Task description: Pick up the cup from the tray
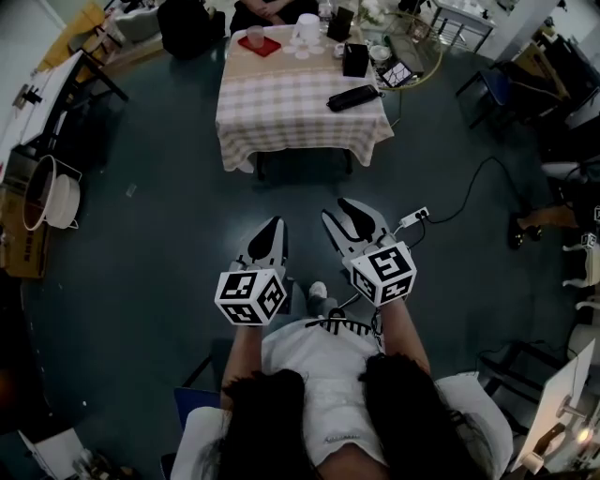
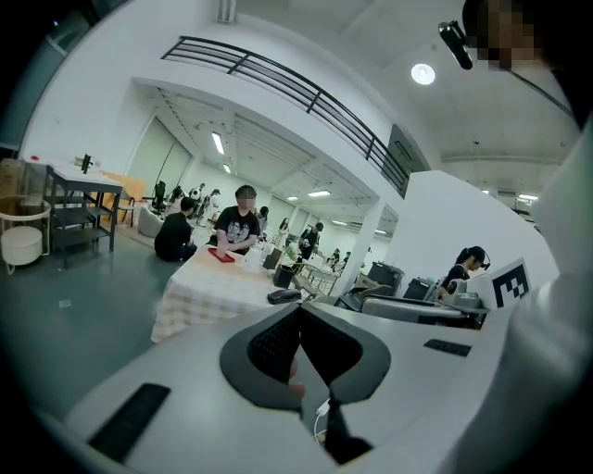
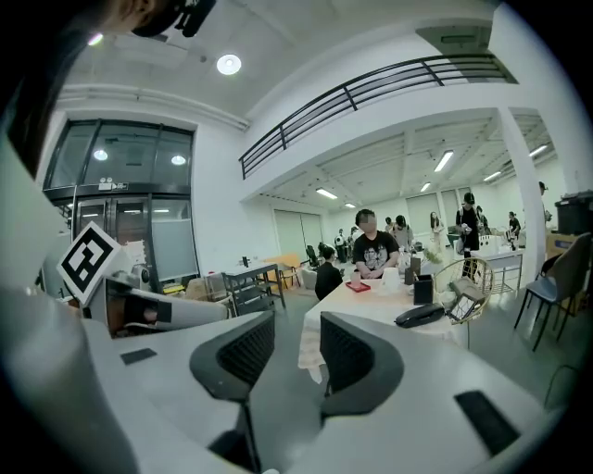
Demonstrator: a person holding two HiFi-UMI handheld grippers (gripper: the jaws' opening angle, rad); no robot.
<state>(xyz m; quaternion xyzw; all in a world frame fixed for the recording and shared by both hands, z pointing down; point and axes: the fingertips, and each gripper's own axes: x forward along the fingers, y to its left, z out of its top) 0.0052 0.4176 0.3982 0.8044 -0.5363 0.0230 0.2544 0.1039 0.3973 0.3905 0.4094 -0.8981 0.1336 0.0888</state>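
Observation:
A pale cup stands on a red tray at the far left corner of a table with a checked cloth, well ahead of me. Both grippers are held near my body, far short of the table. My left gripper has its jaws together with nothing in them. My right gripper stands open a little, also with nothing in it. The left gripper view looks past the left gripper to the tray. Beyond the right gripper, the right gripper view shows the cup.
On the table lie a black bag, a black box and white vessels. A person sits at its far side. A power strip with its cable lies on the floor at right. A rack with round tubs stands left.

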